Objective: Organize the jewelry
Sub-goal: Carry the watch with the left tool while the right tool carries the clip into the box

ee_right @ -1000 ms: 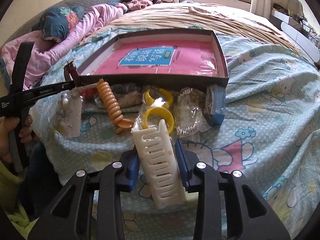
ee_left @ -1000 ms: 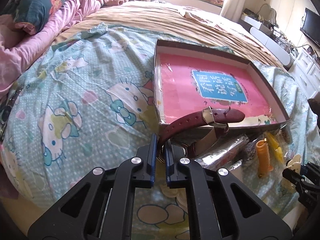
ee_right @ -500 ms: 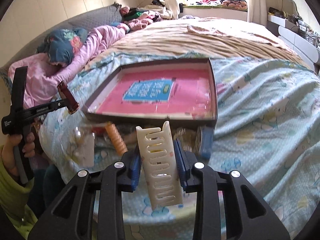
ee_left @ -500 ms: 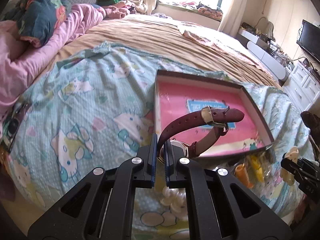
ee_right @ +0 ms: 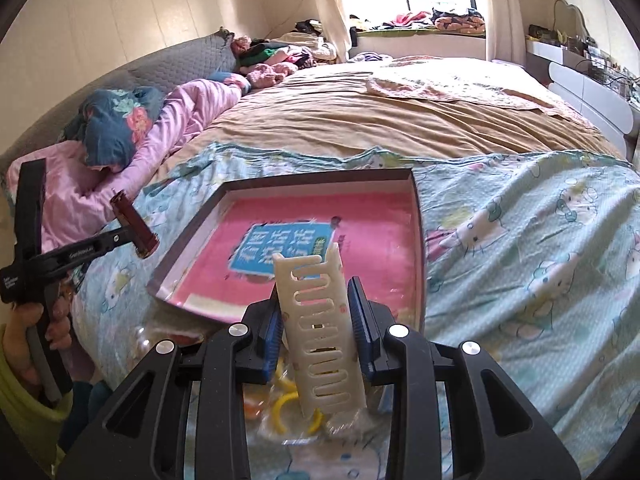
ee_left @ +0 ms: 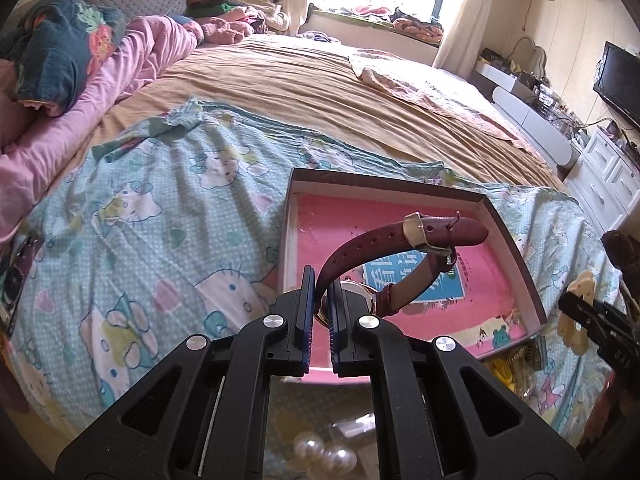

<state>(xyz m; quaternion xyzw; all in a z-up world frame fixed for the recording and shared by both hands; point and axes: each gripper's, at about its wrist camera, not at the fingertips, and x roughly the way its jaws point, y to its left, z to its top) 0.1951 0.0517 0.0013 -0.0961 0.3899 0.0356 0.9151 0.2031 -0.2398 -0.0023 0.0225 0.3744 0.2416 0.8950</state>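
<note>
Both grippers have lifted off the bed's near edge, the left gripper (ee_left: 319, 312) clenching the burgundy watch (ee_left: 400, 248) and the right gripper (ee_right: 316, 330) grasping a cream slotted hair clip (ee_right: 320, 332), now above the pink-lined box (ee_left: 516, 236), ready for placing.

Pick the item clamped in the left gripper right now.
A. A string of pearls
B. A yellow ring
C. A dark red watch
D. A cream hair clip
C: the left gripper is shut on the strap of the dark red watch, which arches above the tray.
</note>
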